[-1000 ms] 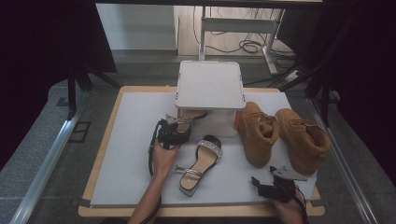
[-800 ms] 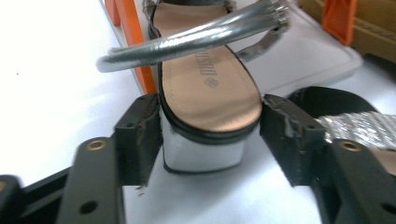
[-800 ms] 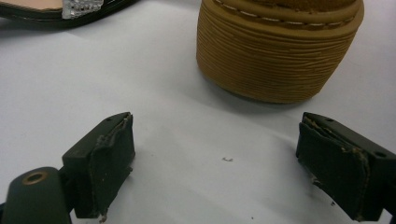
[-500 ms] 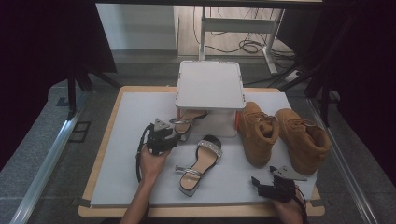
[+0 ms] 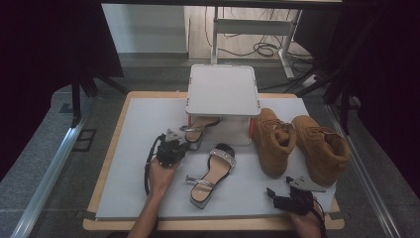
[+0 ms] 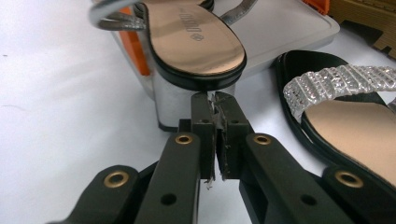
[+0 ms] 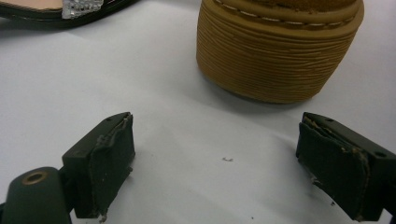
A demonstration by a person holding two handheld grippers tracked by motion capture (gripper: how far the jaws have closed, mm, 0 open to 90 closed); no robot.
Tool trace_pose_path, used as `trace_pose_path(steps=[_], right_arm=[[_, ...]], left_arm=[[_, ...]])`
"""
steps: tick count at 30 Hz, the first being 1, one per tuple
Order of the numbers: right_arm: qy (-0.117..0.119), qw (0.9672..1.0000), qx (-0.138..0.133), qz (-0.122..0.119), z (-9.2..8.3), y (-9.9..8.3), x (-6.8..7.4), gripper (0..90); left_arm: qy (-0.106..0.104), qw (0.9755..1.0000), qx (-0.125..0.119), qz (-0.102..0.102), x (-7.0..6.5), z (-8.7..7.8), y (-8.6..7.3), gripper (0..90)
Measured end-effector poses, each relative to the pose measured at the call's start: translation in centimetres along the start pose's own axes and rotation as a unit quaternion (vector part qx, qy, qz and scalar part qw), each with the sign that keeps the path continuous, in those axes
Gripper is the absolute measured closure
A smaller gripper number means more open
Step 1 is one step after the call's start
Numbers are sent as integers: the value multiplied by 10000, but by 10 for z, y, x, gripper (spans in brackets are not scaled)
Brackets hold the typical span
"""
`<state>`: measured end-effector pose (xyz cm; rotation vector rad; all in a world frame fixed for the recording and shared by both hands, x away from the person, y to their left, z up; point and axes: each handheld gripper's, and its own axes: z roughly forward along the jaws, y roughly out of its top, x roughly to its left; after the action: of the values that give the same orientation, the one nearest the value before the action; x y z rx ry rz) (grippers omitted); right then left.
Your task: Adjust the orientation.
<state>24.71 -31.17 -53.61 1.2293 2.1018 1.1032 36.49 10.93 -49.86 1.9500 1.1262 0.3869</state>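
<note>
Your left tongs (image 6: 215,100) have just pressed together empty, tips against the block heel of the sandal (image 6: 194,42) under the white stand (image 5: 223,91), likely to nudge it. Your right tongs (image 7: 215,163) rest spread near a boot (image 7: 280,46). Count: two sandals, two tan boots, one stand on the worktop (image 5: 143,119).
</note>
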Motion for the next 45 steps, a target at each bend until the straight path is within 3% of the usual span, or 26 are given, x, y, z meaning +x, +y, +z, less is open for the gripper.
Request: trace_pose_path(steps=[17, 30, 45], right_arm=[[0, 10000, 0, 0, 0, 0, 0, 114], [-1, 10000, -4, -6, 0, 0, 0, 114], [0, 10000, 0, 2, 0, 0, 0, 114]], left_arm=[[-241, 9995, 65, 182, -16, 18, 13, 881], [-240, 9993, 101, 261, -20, 37, 26, 883], [-129, 9997, 101, 162, -18, 52, 37, 878]])
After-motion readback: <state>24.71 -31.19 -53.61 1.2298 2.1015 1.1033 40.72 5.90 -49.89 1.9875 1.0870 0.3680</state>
